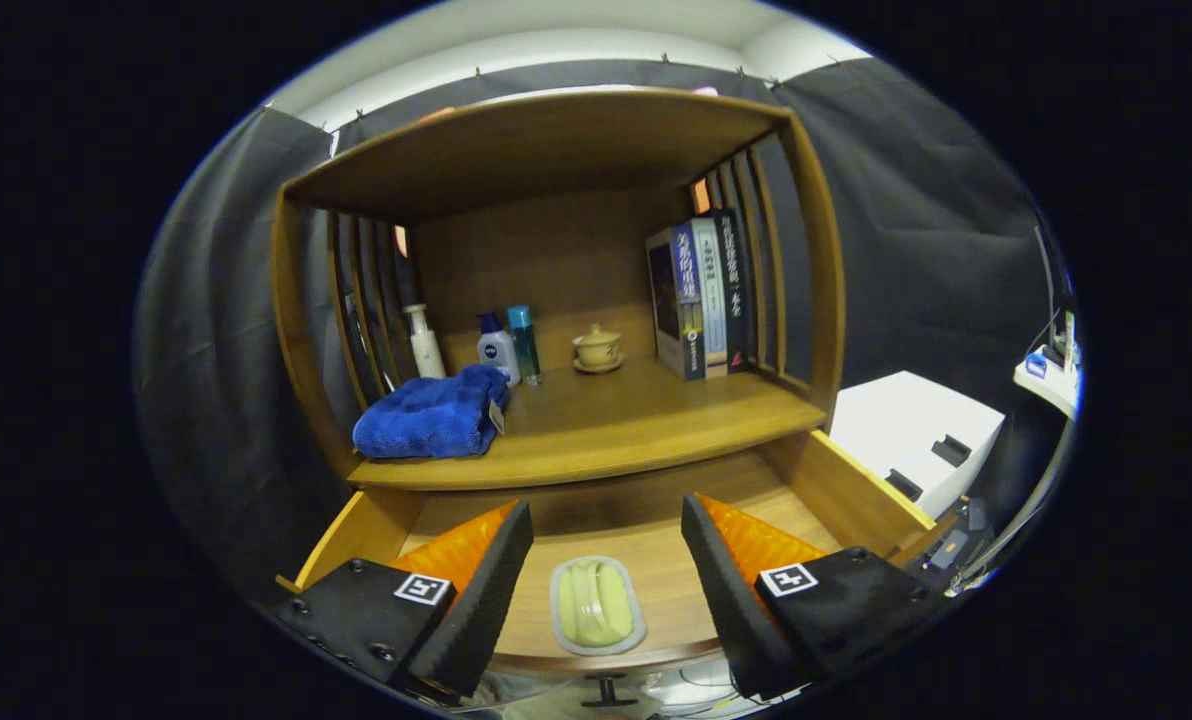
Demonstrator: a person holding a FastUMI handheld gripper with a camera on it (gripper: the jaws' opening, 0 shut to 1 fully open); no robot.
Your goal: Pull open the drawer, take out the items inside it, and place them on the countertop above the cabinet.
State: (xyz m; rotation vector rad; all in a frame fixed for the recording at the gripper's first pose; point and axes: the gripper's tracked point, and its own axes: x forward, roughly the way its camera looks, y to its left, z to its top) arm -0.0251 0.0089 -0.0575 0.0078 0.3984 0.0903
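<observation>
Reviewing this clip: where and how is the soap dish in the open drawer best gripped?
Probably across its long sides, coming down from above. The soap dish lies flat on the drawer floor, its long axis running away from the open gripper, so its narrower width already sits between the fingers.

Gripper-mounted fisheye, close above the open drawer (596, 520), facing the cabinet (556, 300) head-on.

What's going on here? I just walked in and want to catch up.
A person's handheld gripper hangs open over the pulled-out drawer. A soap dish lies on the drawer floor between the fingers, not yet gripped. On the countertop above sit a blue towel, bottles, a teacup and books.
</observation>
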